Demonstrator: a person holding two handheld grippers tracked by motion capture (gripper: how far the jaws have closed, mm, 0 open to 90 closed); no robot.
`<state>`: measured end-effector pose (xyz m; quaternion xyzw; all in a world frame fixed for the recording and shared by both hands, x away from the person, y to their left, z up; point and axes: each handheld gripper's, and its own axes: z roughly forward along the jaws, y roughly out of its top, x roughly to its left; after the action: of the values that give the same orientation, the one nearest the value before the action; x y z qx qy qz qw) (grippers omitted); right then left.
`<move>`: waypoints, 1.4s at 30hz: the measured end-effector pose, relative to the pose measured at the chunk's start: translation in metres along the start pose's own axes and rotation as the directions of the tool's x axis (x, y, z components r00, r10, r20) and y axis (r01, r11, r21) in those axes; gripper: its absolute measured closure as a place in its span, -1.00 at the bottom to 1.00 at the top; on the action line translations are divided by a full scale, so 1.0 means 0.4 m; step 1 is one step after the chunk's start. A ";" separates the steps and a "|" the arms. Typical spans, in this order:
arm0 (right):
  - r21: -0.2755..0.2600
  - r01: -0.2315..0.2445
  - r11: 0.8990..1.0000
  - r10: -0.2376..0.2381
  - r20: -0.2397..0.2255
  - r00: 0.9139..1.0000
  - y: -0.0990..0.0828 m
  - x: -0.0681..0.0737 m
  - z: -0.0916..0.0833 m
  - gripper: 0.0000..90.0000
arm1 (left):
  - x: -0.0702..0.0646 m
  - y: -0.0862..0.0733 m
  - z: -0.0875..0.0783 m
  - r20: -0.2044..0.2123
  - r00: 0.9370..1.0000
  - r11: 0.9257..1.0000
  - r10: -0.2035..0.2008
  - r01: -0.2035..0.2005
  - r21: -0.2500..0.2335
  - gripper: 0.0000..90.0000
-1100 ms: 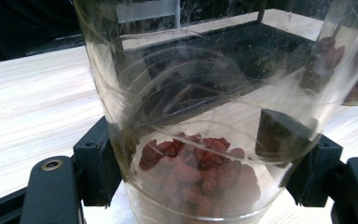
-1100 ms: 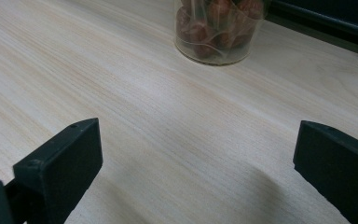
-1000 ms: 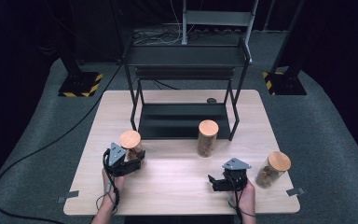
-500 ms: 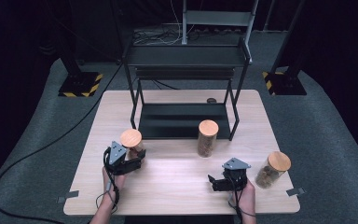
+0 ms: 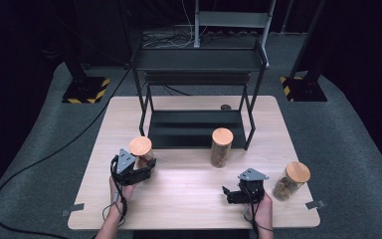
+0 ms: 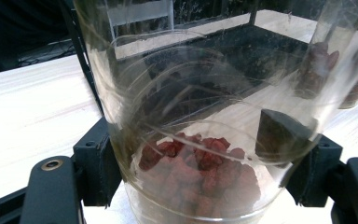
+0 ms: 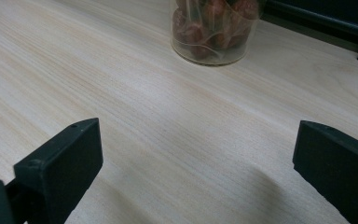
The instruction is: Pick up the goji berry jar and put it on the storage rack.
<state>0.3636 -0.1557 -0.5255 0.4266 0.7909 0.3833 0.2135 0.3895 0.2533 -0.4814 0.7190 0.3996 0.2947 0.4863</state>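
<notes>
jar (image 6: 200, 140) clasped between left gripper (image 5: 140, 170) fingers, red pieces visible close up; right gripper (image 5: 235, 193) fingers spread above bench (image 7: 168, 121).

high view overhead; claw views close, low; table (image 5: 189, 199) shared.

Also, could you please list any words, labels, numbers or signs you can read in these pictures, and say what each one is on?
There is no readable text.
The three cork-lidded jars, left, middle and right, show no labels.
The yellow-and-black stripes on the stand bases on the floor are hazard markings, not words.
The tape pieces at the table's front corners look blank.
</notes>
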 end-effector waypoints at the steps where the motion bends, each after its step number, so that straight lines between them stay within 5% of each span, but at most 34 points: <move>1: 0.000 0.001 1.000 -0.001 0.001 1.000 0.000 0.000 0.000 -0.98 | 0.001 0.001 0.001 0.002 1.000 1.000 -0.001 0.001 0.001 -0.45; 42: 0.018 -0.003 1.000 0.003 0.032 0.999 0.002 0.003 0.004 -0.97 | 0.000 0.034 0.033 0.042 0.999 1.000 0.015 -0.015 0.009 -0.45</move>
<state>0.3645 -0.1538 -0.5260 0.4357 0.7902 0.3696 0.2217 0.4040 0.2444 -0.4733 0.7303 0.3856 0.2813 0.4887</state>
